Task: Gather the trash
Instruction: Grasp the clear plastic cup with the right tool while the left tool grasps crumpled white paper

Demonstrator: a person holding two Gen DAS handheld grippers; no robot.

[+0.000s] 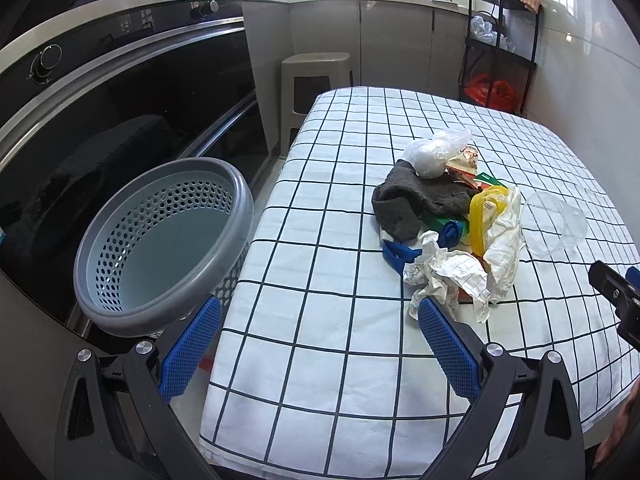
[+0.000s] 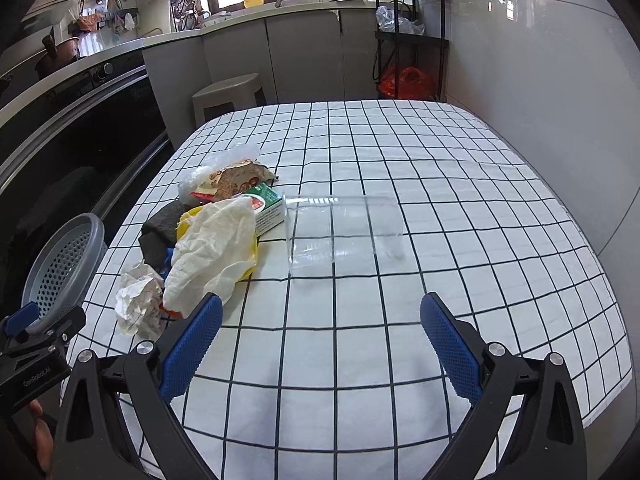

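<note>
Blue-padded and spread wide, the left tool [image 1: 318, 306] hovers empty above the near edge of the white, black-gridded worktop [image 1: 320, 208], level and pointing forward, between the grey perforated plastic basket [image 1: 160, 240] beside the worktop's left edge and the heap of crumpled paper, cloth and wrappers [image 1: 448, 224]. The right tool [image 2: 320, 304], equally wide and empty, hangs over bare cloth just short of a clear plastic container lying on its side [image 2: 340, 232], the heap to its left.

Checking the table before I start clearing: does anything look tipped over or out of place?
Yes. The clear plastic cup lies on its side on the checked tablecloth, just right of the trash pile. A dark grey cloth sits mixed in with the trash. Nothing looks spilled.
</note>
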